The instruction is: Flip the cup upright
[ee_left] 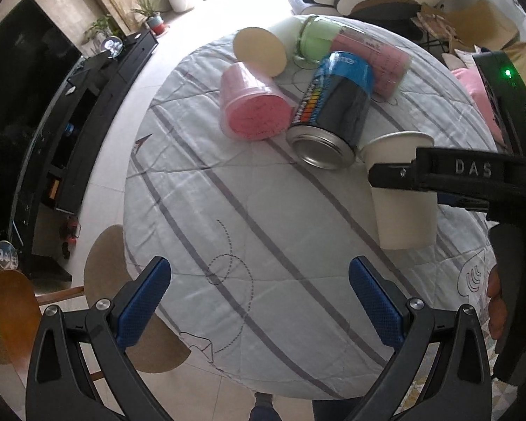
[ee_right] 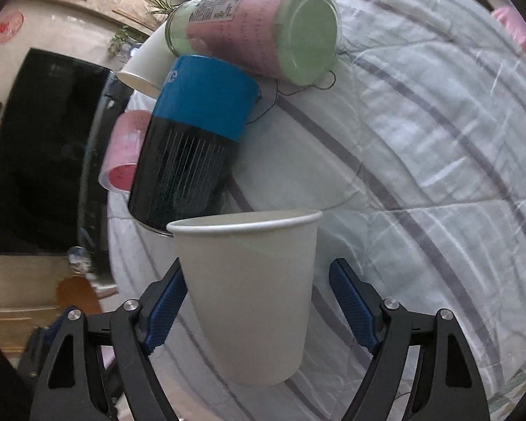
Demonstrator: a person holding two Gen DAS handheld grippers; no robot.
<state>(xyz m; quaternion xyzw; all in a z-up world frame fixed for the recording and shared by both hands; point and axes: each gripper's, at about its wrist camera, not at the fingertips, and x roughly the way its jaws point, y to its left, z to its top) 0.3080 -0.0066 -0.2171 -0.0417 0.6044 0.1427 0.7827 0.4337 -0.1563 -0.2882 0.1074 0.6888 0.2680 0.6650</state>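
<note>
a white paper cup (ee_right: 249, 298) stands mouth-up between the right gripper (ee_right: 254, 310)'s parted pads, one side not touching, while the left gripper (ee_left: 259, 301) hovers wide open, empty, well apart.

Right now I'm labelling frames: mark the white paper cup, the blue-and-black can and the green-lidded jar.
white paper cup (ee_right: 249, 298), right wrist view, side wall
blue-and-black can (ee_left: 336, 105), left wrist view, body
green-lidded jar (ee_right: 307, 33), right wrist view, lid face

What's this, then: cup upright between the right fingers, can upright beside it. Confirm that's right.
Not quite. The cup does stand upright between the right gripper's fingers, but the can beside it lies on its side, base toward the camera, as the left wrist view shows.
</note>
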